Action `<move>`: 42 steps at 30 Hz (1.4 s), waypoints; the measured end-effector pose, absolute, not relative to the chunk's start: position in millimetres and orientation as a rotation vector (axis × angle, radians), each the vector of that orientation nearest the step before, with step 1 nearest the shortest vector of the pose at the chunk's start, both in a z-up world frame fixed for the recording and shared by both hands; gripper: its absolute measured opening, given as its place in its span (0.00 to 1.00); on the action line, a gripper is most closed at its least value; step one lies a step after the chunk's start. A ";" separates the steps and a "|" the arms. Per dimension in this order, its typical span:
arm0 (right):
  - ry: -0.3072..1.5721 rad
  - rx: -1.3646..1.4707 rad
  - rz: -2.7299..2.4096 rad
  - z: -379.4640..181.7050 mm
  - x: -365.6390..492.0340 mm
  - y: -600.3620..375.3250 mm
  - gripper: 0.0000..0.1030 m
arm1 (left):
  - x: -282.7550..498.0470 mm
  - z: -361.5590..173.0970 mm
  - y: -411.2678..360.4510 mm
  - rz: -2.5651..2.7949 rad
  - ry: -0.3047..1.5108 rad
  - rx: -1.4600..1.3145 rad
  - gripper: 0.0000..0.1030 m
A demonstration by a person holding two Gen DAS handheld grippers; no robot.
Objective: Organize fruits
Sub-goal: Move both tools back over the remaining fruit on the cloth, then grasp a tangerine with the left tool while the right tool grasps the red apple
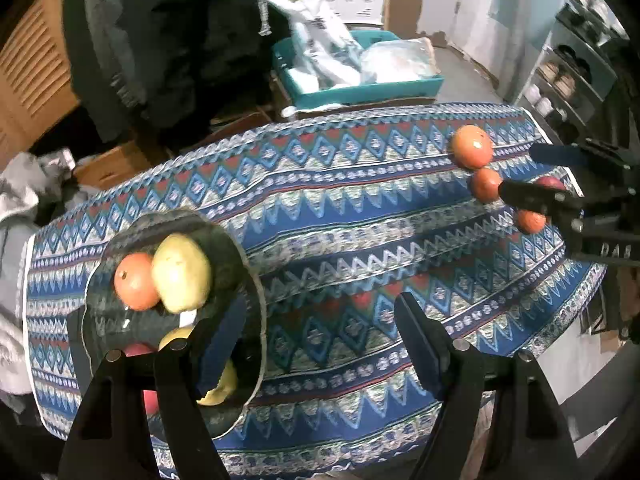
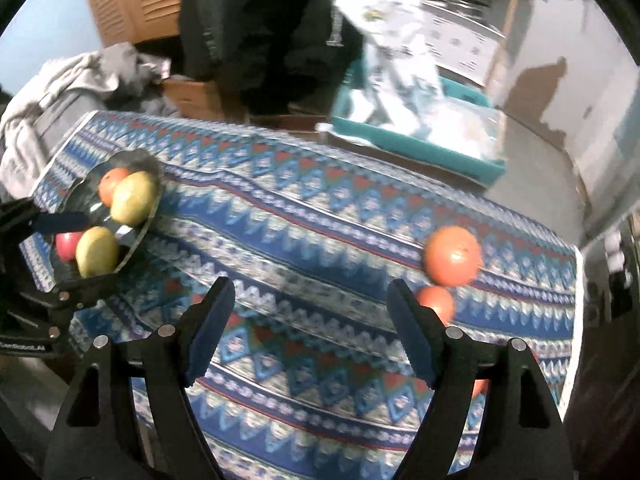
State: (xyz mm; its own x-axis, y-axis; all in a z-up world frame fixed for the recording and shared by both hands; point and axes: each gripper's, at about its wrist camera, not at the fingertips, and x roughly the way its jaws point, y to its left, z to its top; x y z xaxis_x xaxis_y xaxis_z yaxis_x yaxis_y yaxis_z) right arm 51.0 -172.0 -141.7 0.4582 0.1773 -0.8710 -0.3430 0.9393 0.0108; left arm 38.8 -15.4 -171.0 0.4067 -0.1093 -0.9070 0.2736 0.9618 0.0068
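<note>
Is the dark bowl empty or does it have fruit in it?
Not empty. The dark bowl holds an orange, two yellow-green fruits and a red one.

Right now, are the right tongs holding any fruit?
No, the right tongs stand open over bare tablecloth, nothing between them.

Blue/red/white zigzag-diamond tablecloth [image 1: 340,216], orange fruit [image 2: 453,255], yellow-green pears [image 1: 182,272], dark glass plate [image 1: 256,280], teal bin [image 1: 360,92].
</note>
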 end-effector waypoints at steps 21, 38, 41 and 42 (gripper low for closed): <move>1.092 -0.077 0.129 -146.1 52.5 -308.5 0.77 | 62.6 -162.6 -98.5 -0.354 1.103 0.200 0.76; 1.254 0.016 -0.005 -204.8 71.7 -372.6 0.77 | 103.8 -192.2 -162.8 -0.437 1.161 0.206 0.76; 1.269 0.023 -0.015 -213.3 72.1 -377.1 0.77 | 108.6 -201.0 -171.4 -0.450 1.179 0.195 0.76; 1.274 0.023 -0.021 -216.0 72.5 -378.2 0.77 | 110.4 -204.1 -174.8 -0.456 1.185 0.189 0.76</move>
State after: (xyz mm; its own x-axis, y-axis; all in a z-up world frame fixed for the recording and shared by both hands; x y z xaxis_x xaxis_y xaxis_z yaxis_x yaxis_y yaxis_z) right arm 72.5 -378.2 -216.0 0.2919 -0.0027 -0.9565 0.0284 0.9996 0.0059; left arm 110.4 -174.8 -204.1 0.2984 -0.2433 -0.9229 0.4386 0.8938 -0.0937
